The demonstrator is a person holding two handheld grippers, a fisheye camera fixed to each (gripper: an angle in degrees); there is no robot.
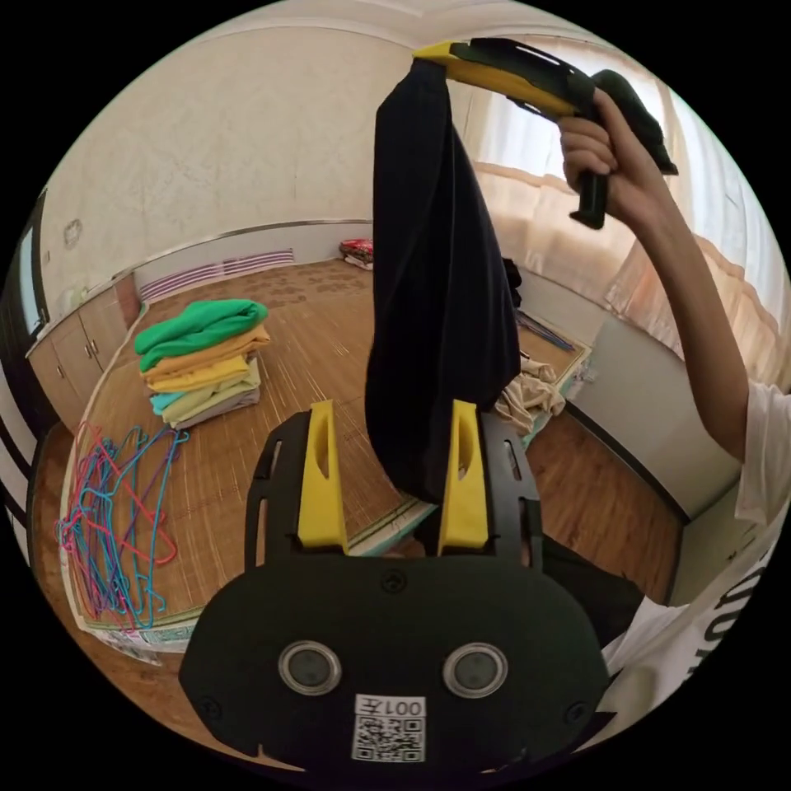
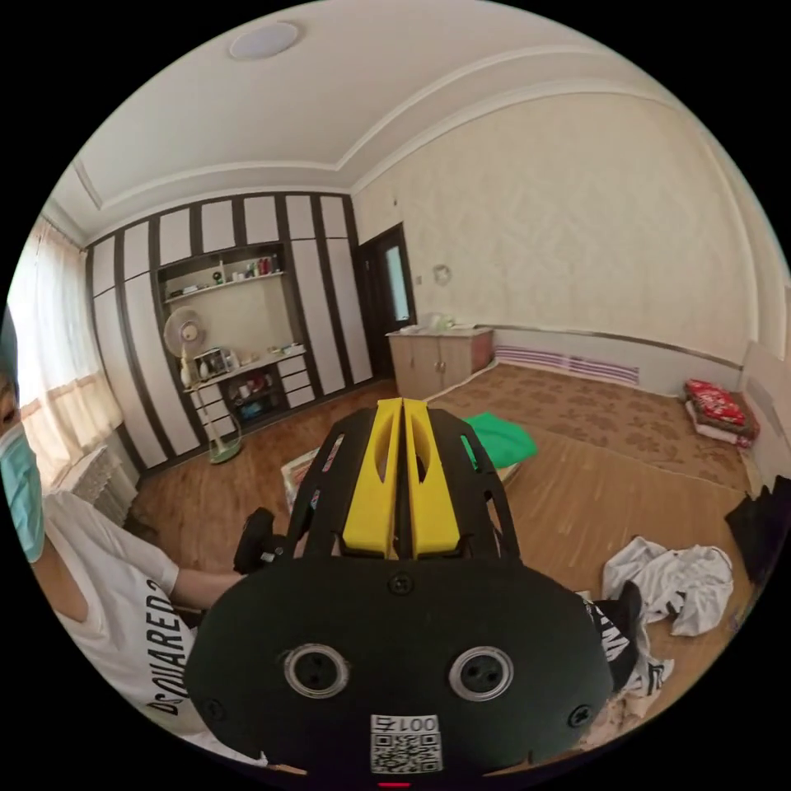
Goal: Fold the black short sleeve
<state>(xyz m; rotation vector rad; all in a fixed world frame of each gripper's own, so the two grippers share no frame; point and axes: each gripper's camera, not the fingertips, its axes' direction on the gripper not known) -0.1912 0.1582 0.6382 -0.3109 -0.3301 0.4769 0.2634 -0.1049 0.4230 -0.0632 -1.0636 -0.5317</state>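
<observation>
The black short sleeve shirt (image 1: 437, 272) hangs bunched in a long drape in the left gripper view. Its top is pinched in my right gripper (image 1: 430, 59), raised high in a hand (image 1: 606, 161). The shirt's lower end dangles down between the yellow jaws of my left gripper (image 1: 392, 409), which stand wide apart and open; I cannot tell whether the cloth touches them. In the right gripper view my right gripper (image 2: 401, 404) has its jaws pressed together, and the cloth below them is hidden by the gripper body.
A stack of folded clothes (image 1: 202, 362) with green on top sits on the bamboo mat (image 1: 247, 461), with coloured hangers (image 1: 115, 527) near it. A beige garment (image 1: 531, 395) lies by a white panel (image 1: 651, 395). White clothes (image 2: 676, 577) lie on the floor.
</observation>
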